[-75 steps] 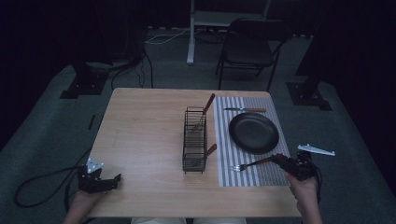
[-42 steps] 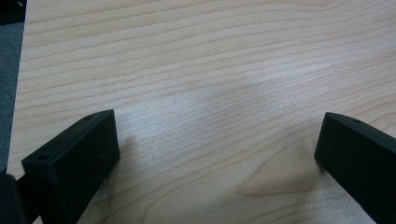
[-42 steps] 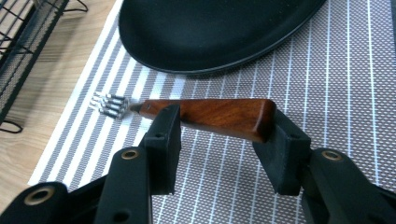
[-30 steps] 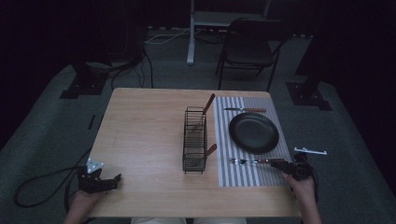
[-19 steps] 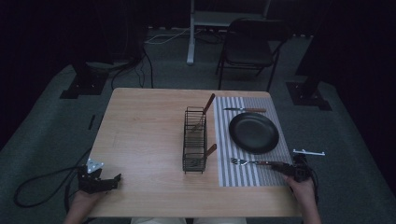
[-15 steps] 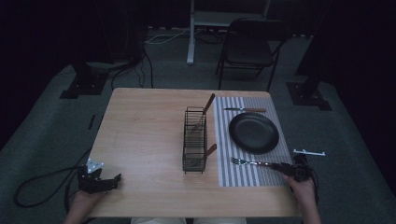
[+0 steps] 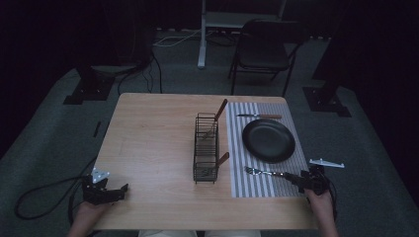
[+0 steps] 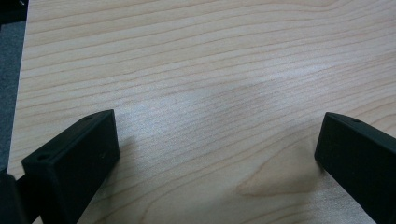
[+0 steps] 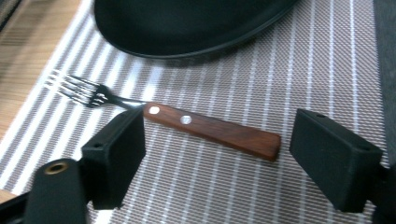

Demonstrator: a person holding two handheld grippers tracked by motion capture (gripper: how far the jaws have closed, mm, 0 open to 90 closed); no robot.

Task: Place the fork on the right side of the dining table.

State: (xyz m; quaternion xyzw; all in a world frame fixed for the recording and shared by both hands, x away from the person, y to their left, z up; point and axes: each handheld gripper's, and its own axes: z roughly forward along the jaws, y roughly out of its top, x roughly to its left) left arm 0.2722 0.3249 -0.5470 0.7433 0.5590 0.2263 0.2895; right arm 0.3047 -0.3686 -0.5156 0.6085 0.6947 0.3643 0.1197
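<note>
- Lying flat on the striped placemat [image 7: 262, 185], just near of the black plate [image 7: 268, 140], the fork [image 9: 163, 114] is judged light and rigid; its metal neck and tines look slippery, while the riveted wooden handle looks easier to grip, so hold is best taken across the handle's middle.
- Its long axis is seen running left to right across the table [image 7: 158, 148] in the high view, tines to the left toward the wire caddy [image 7: 206, 148], handle end to the right.
- The right gripper [image 9: 219, 154] is spread wide around the handle, touching nothing.
- The left gripper [image 8: 215, 154] is likewise agape, with nothing held, over bare wood at the table's near left corner.
</note>
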